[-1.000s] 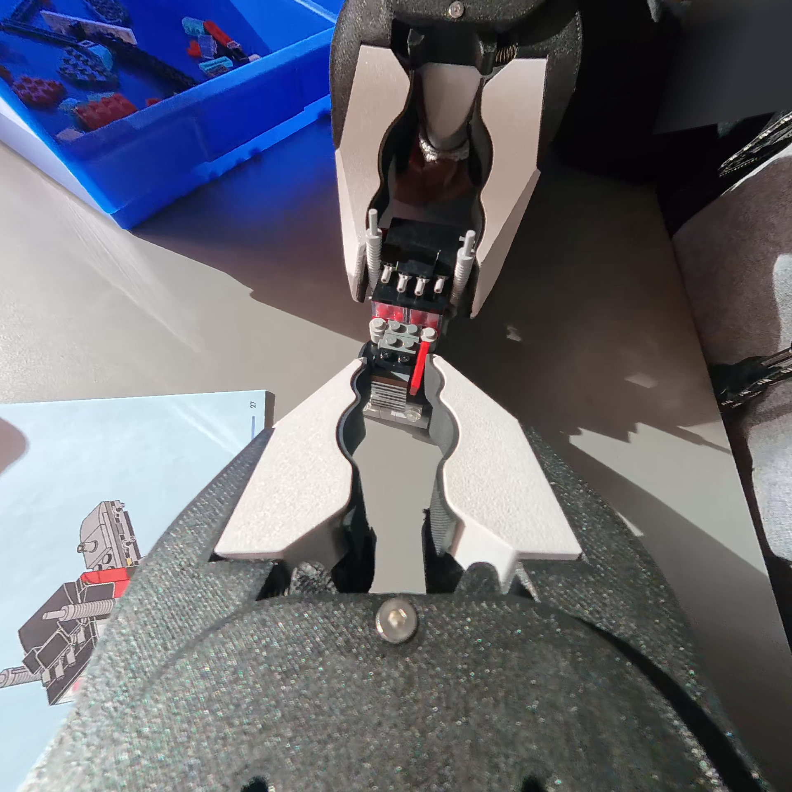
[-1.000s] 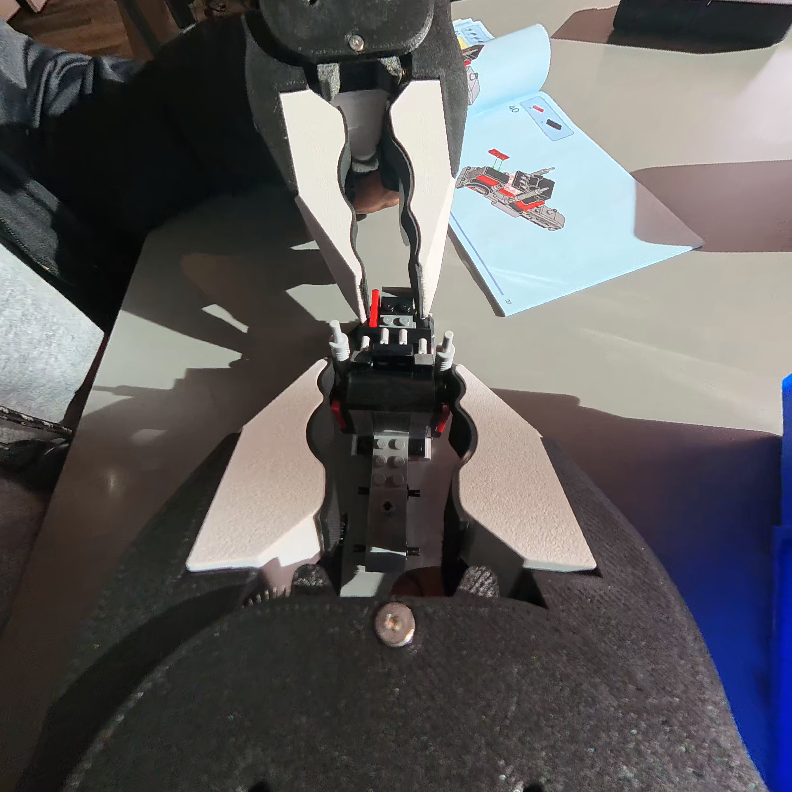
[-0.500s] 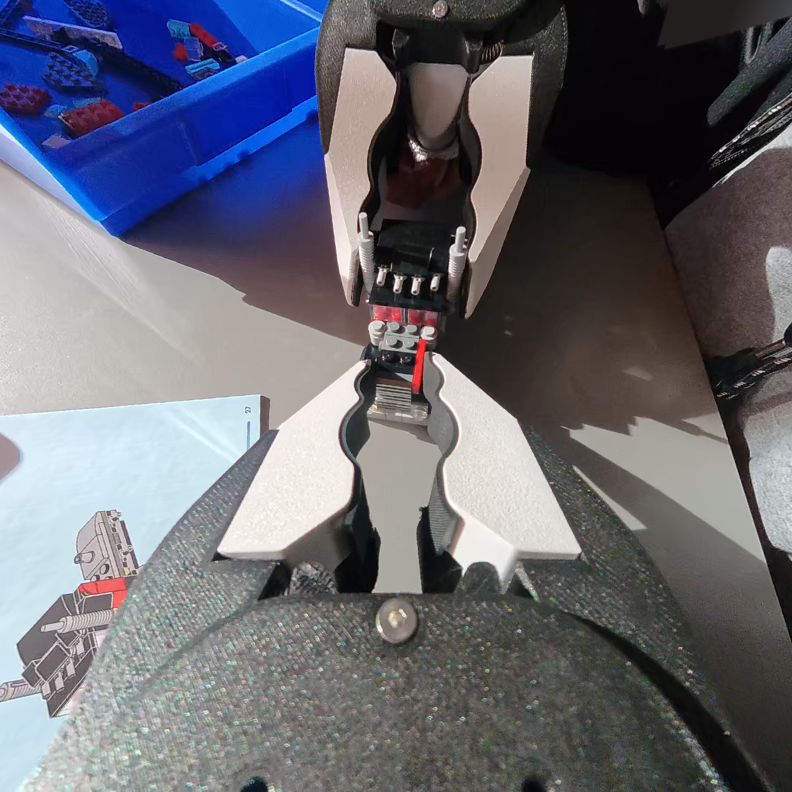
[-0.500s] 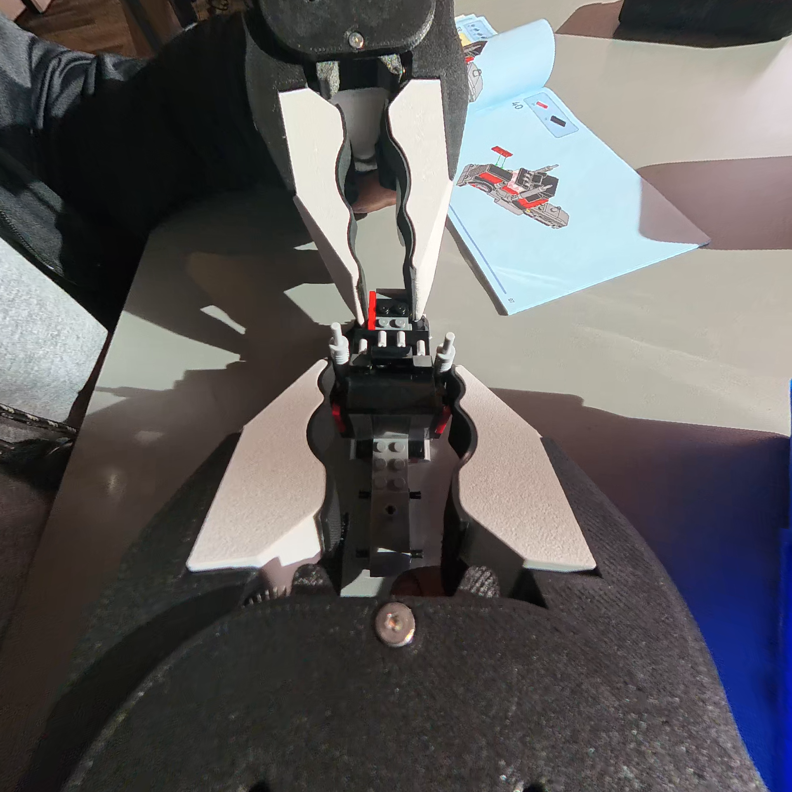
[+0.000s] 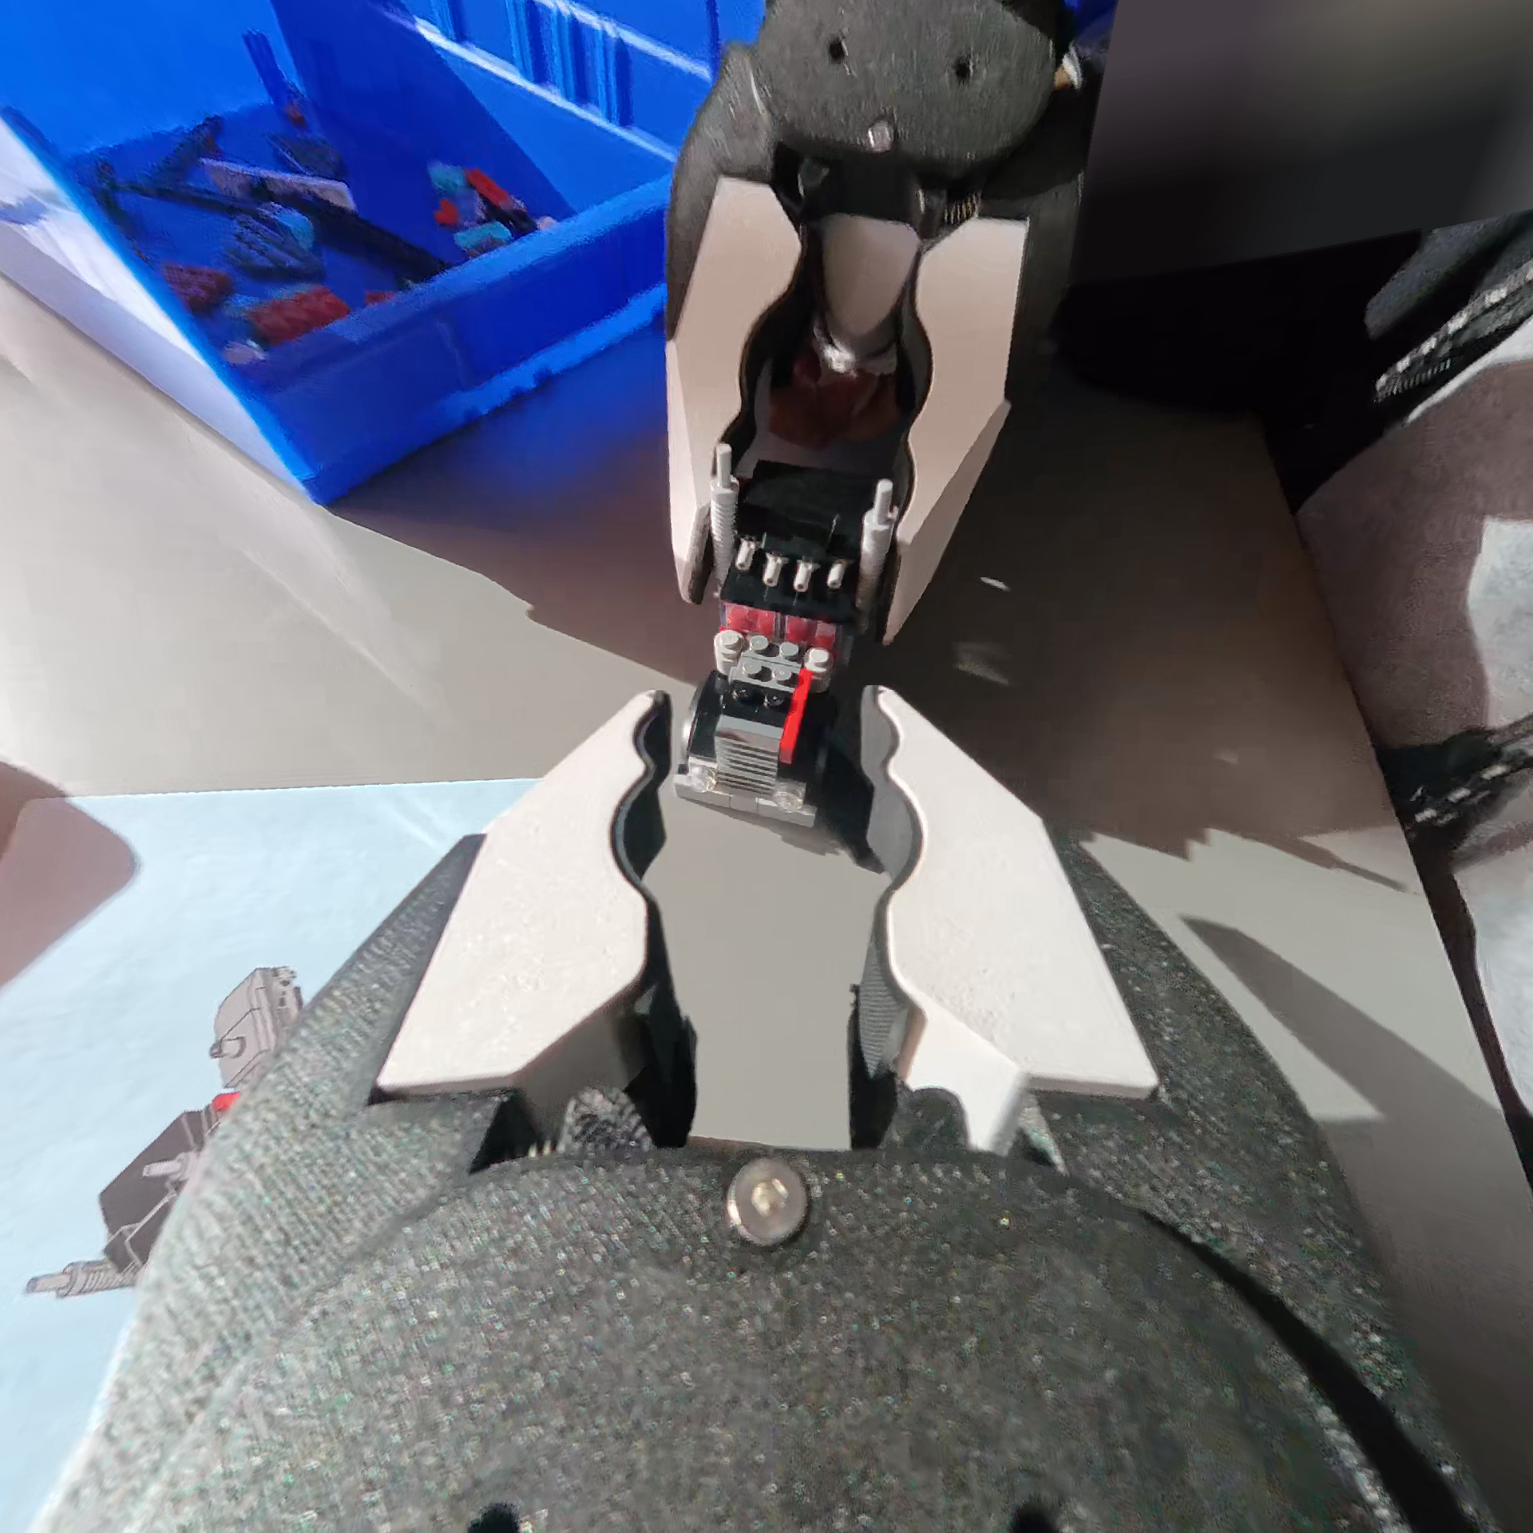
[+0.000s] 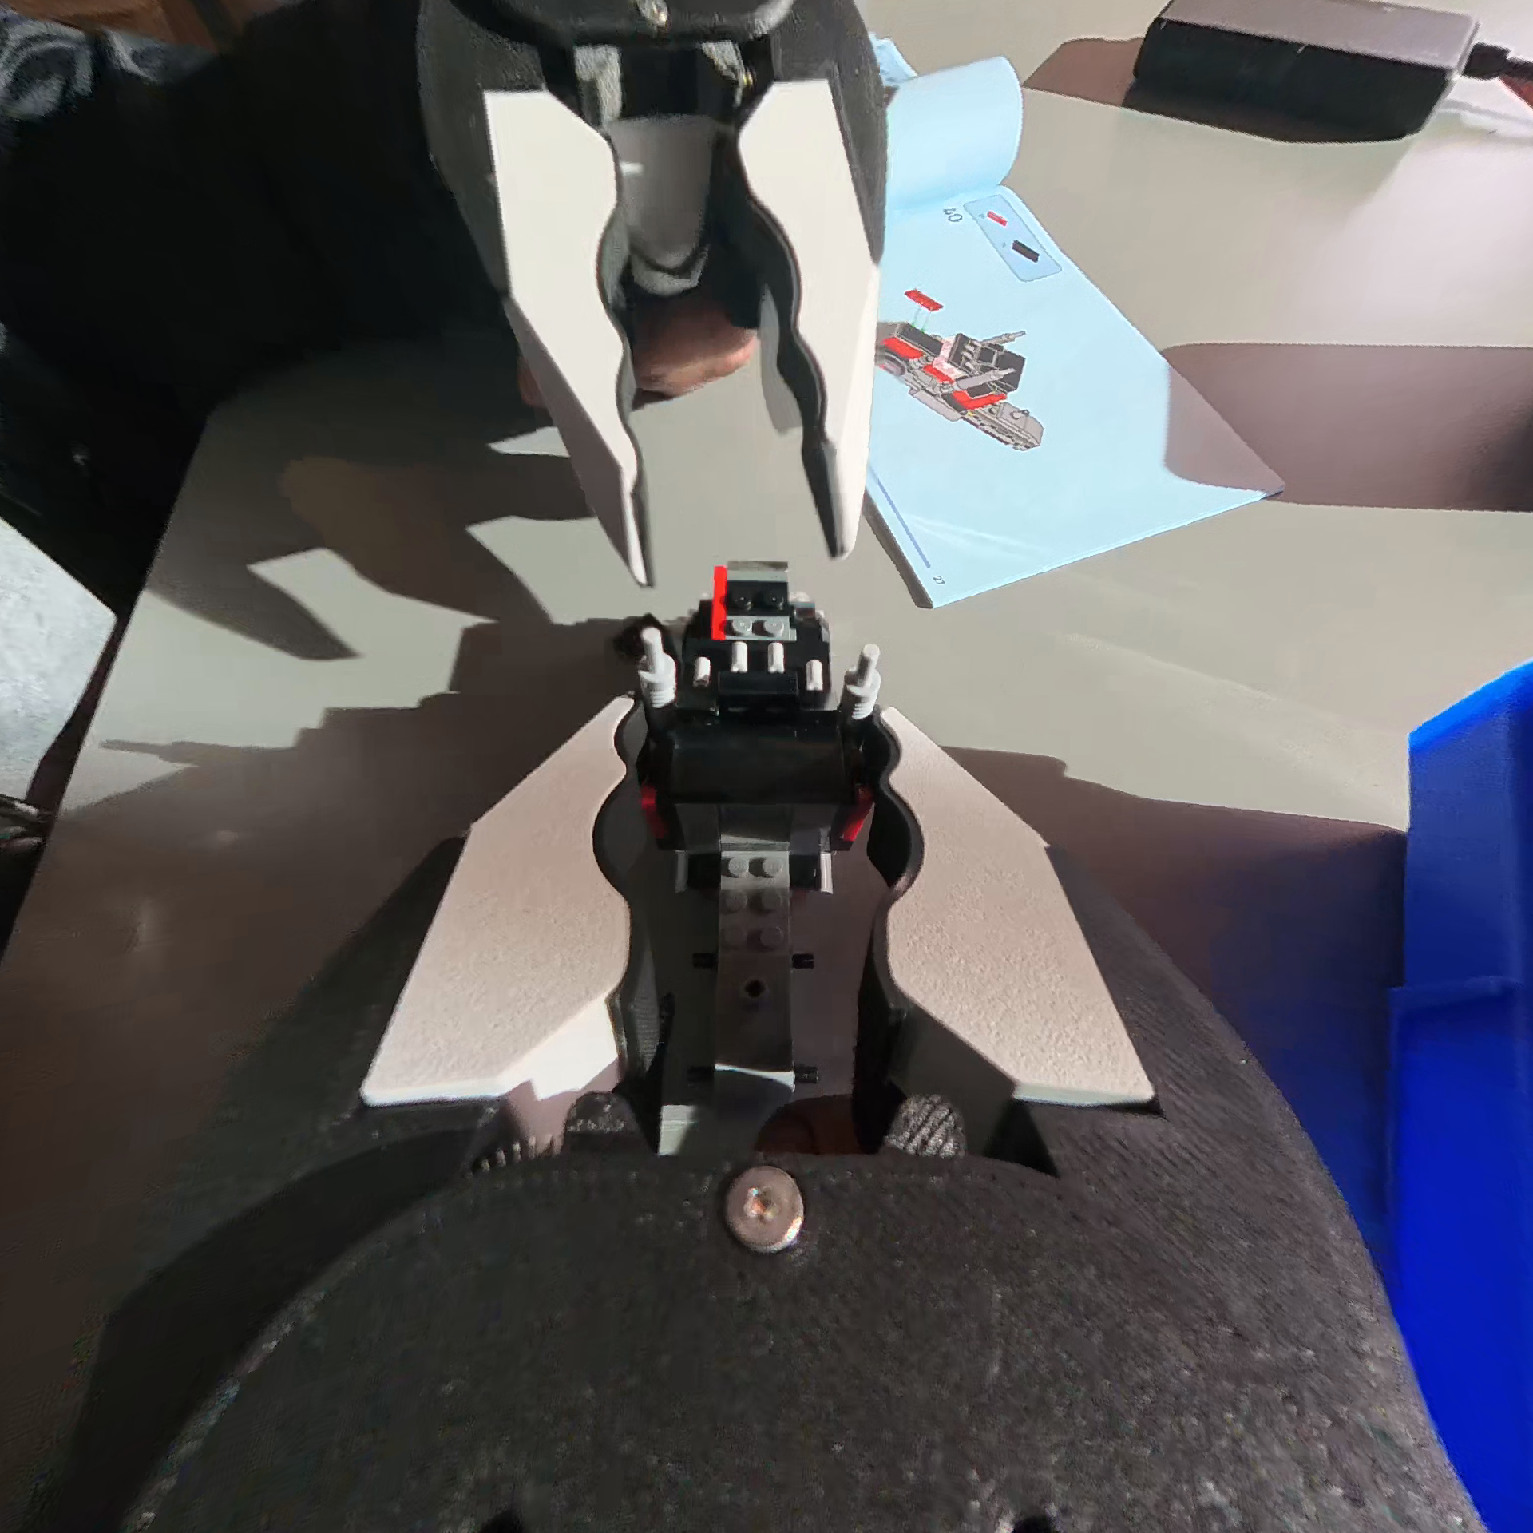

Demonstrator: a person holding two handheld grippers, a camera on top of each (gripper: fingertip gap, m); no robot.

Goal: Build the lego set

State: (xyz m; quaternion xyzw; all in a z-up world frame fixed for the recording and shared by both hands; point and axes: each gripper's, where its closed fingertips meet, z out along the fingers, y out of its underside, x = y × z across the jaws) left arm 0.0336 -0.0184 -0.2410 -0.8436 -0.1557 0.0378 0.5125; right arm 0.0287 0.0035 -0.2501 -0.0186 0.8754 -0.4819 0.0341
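Note:
A black, grey and red lego truck is held above the table by its cab in my right gripper, which is shut on it. A thin red plate sits along one side of the hood. My left gripper is open, its tips just off the truck's nose and not touching it. In the left wrist view the truck points at me with its grille between the open fingers of my left gripper. The right gripper clamps the cab behind it.
An open light-blue instruction booklet lies on the grey table, also in the left wrist view. A blue bin with several loose bricks stands beyond. A black box sits at the far edge. The grippers are tip to tip, or close to it.
My left gripper was shut on the truck's hood; it has let go, opened and drawn back a little. The right gripper still holds the truck.

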